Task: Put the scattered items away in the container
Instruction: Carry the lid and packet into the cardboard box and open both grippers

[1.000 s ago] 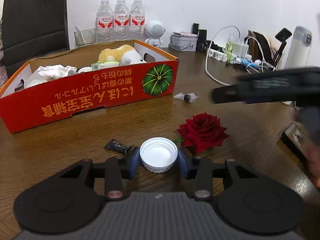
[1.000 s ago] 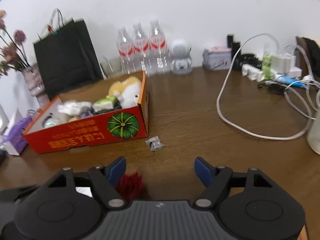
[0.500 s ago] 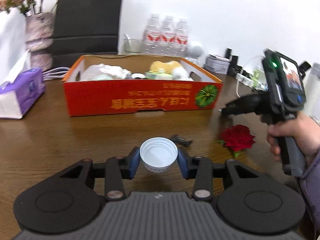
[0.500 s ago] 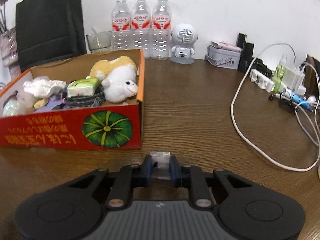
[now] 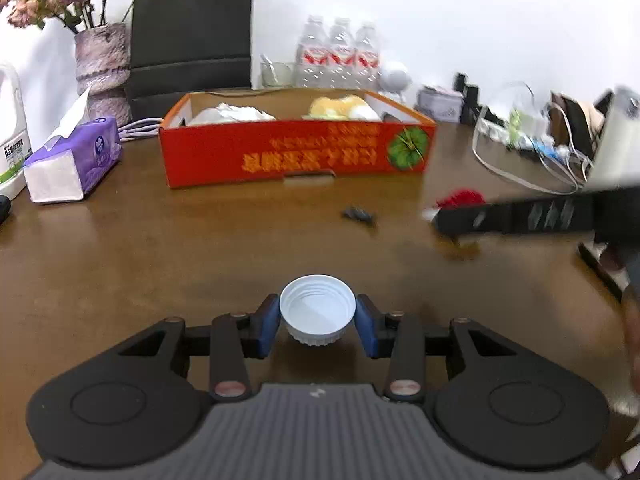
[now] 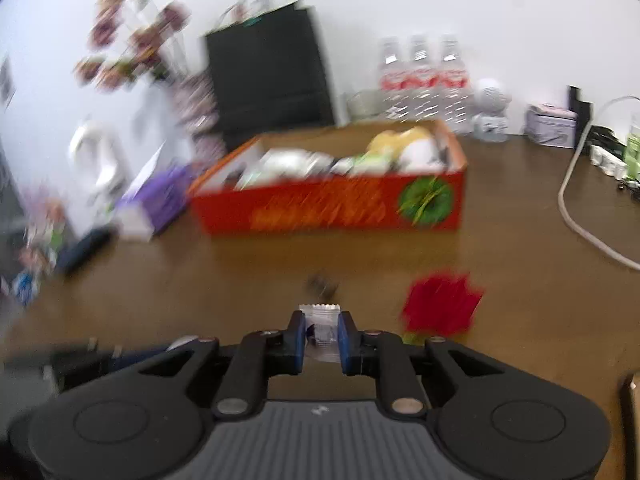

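Note:
My left gripper [image 5: 317, 322] is shut on a white bottle cap [image 5: 317, 314], held above the brown table, well short of the red cardboard box [image 5: 296, 154]. My right gripper [image 6: 321, 334] is shut on a small clear plastic packet [image 6: 320, 316] and also shows blurred at the right of the left wrist view [image 5: 438, 222]. The box [image 6: 328, 204] holds plush toys and crumpled wrappers. A red rose [image 6: 440, 306] and a small dark wrapper [image 6: 322, 285] lie on the table in front of the box; they also show in the left wrist view as rose [image 5: 460, 199] and wrapper [image 5: 359, 213].
A purple tissue pack [image 5: 76, 160], a vase of dried flowers [image 5: 103, 76] and a black bag [image 5: 192, 36] stand left of the box. Water bottles [image 5: 340, 54] stand behind it. White cables and chargers [image 5: 528, 148] lie at the right.
My right gripper has lifted the clear packet off the table and pulled back and left from the box. My left gripper, still on the cap, has moved back from the box.

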### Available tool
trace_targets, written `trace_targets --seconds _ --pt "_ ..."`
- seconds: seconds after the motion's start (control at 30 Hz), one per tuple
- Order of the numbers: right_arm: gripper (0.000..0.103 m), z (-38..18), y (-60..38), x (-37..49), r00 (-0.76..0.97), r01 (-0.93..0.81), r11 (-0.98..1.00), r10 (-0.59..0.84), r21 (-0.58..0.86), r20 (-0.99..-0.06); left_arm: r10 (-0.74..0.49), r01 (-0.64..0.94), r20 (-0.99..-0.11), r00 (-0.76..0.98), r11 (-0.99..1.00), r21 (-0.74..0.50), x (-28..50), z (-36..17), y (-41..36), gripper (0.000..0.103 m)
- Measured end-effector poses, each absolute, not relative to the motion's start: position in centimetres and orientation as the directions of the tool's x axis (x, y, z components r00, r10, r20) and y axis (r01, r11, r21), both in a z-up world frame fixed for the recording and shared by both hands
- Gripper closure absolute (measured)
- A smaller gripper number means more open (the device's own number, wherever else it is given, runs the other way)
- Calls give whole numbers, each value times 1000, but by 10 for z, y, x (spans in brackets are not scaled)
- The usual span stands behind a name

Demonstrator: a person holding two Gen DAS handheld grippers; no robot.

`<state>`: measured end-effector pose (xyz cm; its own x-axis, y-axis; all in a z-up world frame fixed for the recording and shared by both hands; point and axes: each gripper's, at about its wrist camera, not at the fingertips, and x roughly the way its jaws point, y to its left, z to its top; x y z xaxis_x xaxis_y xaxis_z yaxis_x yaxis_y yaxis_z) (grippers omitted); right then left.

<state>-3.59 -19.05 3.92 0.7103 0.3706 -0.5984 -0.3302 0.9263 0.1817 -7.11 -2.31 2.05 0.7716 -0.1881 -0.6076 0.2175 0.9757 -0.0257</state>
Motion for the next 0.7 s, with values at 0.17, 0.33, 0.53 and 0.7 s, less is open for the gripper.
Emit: trace_targets --seconds 0.17,0.33,0.53,0.7 --pt "87 17 -185 -65 691 -326 934 342 147 -637 -156 210 -624 765 978 12 -92 13 -26 62" --pt "85 13 -185 -82 705 -343 933 335 113 -626 -145 199 -622 769 980 18 -96 12 -26 60" --pt "79 15 -187 -90 711 -370 923 357 109 -606 -151 209 -626 765 978 20 -99 12 -25 52" --pt "79 11 -182 -94 719 -372 926 334 69 -610 -171 222 -620 766 975 6 -100 11 -22 61"
